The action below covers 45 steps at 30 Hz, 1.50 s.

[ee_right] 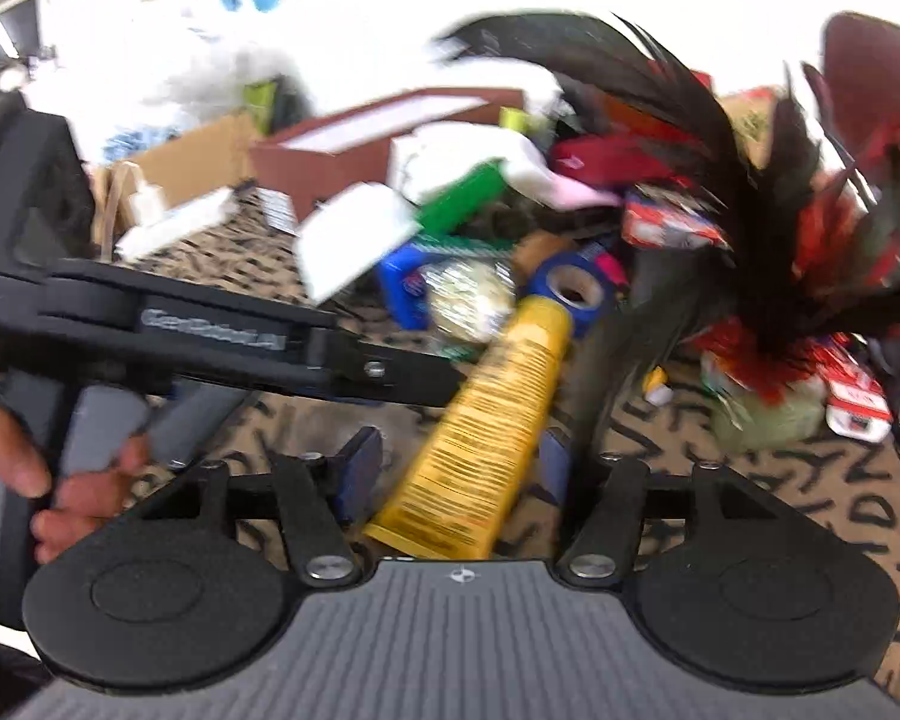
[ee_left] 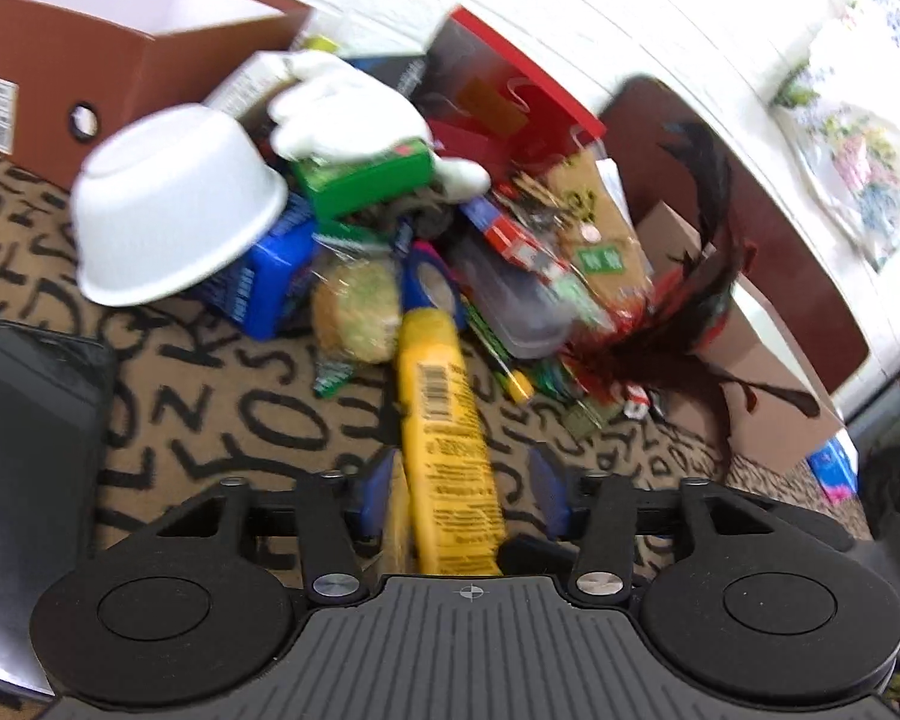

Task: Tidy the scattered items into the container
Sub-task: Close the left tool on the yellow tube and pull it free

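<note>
A yellow tube (ee_left: 447,438) lies between my left gripper's (ee_left: 462,495) blue pads; the jaws stand apart on either side of it, and contact is unclear. In the right wrist view the same yellow tube (ee_right: 492,420) lies between my right gripper's (ee_right: 456,468) open blue fingers, and the left gripper (ee_right: 222,336) reaches in from the left toward the tube. The brown container box (ee_left: 132,60) stands at the back left, open; it also shows in the right wrist view (ee_right: 354,150). A pile of items lies behind the tube.
The pile holds an overturned white bowl (ee_left: 174,204), a green box (ee_left: 366,177), a white glove (ee_left: 342,108), a blue package (ee_left: 270,282), blue tape (ee_right: 573,288), a red box (ee_left: 510,102) and black-red feathers (ee_right: 768,210). A black phone (ee_left: 30,414) lies left on the lettered carpet.
</note>
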{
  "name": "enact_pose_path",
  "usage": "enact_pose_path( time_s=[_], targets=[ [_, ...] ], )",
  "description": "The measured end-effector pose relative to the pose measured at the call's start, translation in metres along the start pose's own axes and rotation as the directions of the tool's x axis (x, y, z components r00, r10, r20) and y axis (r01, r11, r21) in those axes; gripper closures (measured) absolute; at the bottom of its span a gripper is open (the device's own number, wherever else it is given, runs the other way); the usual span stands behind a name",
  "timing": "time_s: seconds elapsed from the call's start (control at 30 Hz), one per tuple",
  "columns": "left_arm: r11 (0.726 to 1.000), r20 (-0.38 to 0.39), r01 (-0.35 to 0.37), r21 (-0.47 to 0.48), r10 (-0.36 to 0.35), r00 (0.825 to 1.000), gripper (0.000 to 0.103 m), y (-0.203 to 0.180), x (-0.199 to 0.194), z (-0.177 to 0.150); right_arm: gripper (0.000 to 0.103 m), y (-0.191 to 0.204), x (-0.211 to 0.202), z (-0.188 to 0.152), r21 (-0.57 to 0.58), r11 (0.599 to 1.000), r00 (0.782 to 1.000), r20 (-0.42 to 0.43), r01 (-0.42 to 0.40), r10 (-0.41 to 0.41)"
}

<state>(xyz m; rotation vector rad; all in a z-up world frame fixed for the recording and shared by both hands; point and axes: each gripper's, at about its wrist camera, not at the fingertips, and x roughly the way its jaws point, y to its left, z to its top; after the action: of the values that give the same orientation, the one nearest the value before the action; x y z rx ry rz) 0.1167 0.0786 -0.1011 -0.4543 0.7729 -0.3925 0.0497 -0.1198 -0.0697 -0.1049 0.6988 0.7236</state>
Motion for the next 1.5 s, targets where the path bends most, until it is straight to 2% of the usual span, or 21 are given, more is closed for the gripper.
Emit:
enact_pose_path(
  time_s=[0.1,0.17,0.27,0.4,0.5,0.67,0.73,0.8,0.83,0.87,0.93,1.03,1.13,1.17,1.2,1.23,1.3,1.33,1.4,1.47,1.5],
  targets=[
    [1.0,-0.018,0.007,0.007,-0.007,1.0,0.048,-0.003,0.006,-0.001,0.047,-0.004,0.008,-0.004,0.028,0.999,0.999,-0.029,-0.032,0.033],
    [1.0,-0.022,-0.016,0.01,0.016,1.0,0.04,-0.002,0.013,-0.001,0.047,-0.003,0.013,-0.005,0.031,0.999,0.999,-0.036,-0.038,0.039],
    [0.999,-0.014,-0.047,-0.003,0.047,0.999,0.038,0.002,0.022,0.002,0.048,-0.001,0.018,-0.005,0.024,0.999,0.999,-0.04,-0.027,0.028],
    [0.987,0.025,-0.16,0.003,0.16,0.987,0.038,0.016,0.027,0.009,0.049,-0.004,0.023,-0.004,0.018,1.0,0.999,-0.05,0.011,-0.01],
    [0.991,0.02,-0.114,-0.076,0.116,0.993,0.04,0.029,0.019,0.016,0.049,-0.007,0.023,-0.001,0.044,0.999,0.999,-0.04,-0.016,0.018],
    [1.0,-0.011,-0.027,-0.012,0.027,1.0,0.036,0.015,0.018,0.02,0.047,0.0,0.038,0.002,0.013,1.0,0.998,-0.061,-0.012,0.013],
    [1.0,-0.031,-0.028,0.009,0.028,0.999,0.033,0.009,0.026,0.02,0.047,0.003,0.041,0.002,-0.015,1.0,0.998,-0.061,-0.002,0.001],
    [0.999,-0.052,-0.043,0.022,0.044,0.998,0.029,0.004,0.034,0.019,0.054,0.003,0.04,0.003,-0.05,0.999,0.998,-0.065,0.006,-0.009],
    [0.998,-0.061,-0.057,0.026,0.058,0.996,0.026,0.003,0.038,0.019,0.064,0.002,0.038,0.004,-0.061,0.998,0.997,-0.068,0.015,-0.019],
    [0.997,-0.068,-0.072,0.027,0.074,0.995,0.024,0.002,0.042,0.019,0.068,-0.001,0.036,0.005,-0.07,0.997,0.996,-0.073,0.039,-0.044],
    [0.997,-0.073,-0.074,0.033,0.076,0.994,0.024,-0.002,0.048,0.017,0.068,-0.009,0.031,0.004,-0.069,0.995,0.995,-0.073,0.069,-0.074],
    [0.997,-0.068,-0.072,0.04,0.074,0.995,0.023,-0.004,0.052,0.018,0.067,-0.019,0.028,0.006,-0.02,0.998,0.995,-0.074,0.068,-0.069],
    [0.998,-0.067,-0.065,0.025,0.066,0.996,0.024,-0.001,0.056,0.022,0.065,-0.015,0.029,0.006,-0.019,0.999,0.997,-0.065,0.05,-0.051],
    [0.998,-0.071,-0.061,0.019,0.062,0.996,0.028,0.001,0.056,0.023,0.065,-0.012,0.03,0.006,-0.02,0.999,0.997,-0.064,0.035,-0.036],
    [0.998,-0.076,-0.06,0.015,0.061,0.995,0.034,0.002,0.056,0.024,0.065,-0.01,0.033,0.007,-0.02,1.0,0.998,-0.062,0.024,-0.025],
    [0.998,-0.084,-0.064,0.009,0.064,0.994,0.046,0.004,0.056,0.026,0.063,-0.008,0.035,0.008,-0.019,1.0,0.998,-0.061,0.017,-0.018],
    [0.998,-0.092,-0.059,-0.014,0.058,0.994,0.053,0.011,0.054,0.026,0.059,-0.006,0.042,0.011,-0.013,1.0,0.998,-0.064,0.005,-0.006],
    [0.998,-0.094,-0.05,-0.026,0.047,0.994,0.062,0.015,0.054,0.027,0.051,-0.005,0.044,0.011,-0.01,1.0,0.998,-0.065,0.007,-0.008],
    [0.998,-0.095,-0.04,-0.043,0.036,0.995,0.063,0.019,0.053,0.027,0.044,-0.005,0.054,0.013,0.005,1.0,0.997,-0.072,0.005,-0.004],
    [0.998,-0.094,-0.039,-0.039,0.035,0.995,0.051,0.018,0.053,0.027,0.043,-0.006,0.062,0.013,-0.003,1.0,0.997,-0.077,0.005,-0.006],
    [0.999,-0.094,-0.037,-0.037,0.034,0.995,0.051,0.017,0.052,0.027,0.043,-0.005,0.061,0.013,-0.026,1.0,0.997,-0.08,0.005,-0.007]
  ],
)
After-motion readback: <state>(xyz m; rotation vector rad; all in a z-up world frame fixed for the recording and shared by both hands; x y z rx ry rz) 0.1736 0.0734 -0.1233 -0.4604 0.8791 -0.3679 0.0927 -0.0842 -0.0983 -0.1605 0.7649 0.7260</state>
